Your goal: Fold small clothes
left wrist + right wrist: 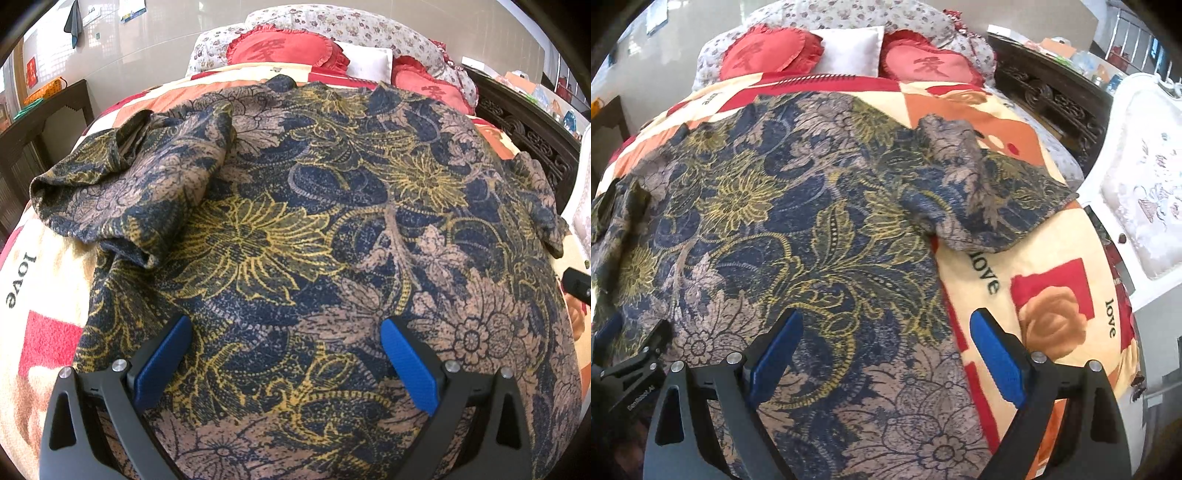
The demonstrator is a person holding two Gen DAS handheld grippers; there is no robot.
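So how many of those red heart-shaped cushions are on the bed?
2. One red heart cushion lies left of the white pillow, the other right of it, both at the bed's head. More may be hidden.

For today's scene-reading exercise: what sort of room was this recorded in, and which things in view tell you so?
Most likely a bedroom. A floral shirt lies spread on a bed's patterned blanket, with red heart-shaped cushions and a white pillow at the head and dark carved furniture alongside.
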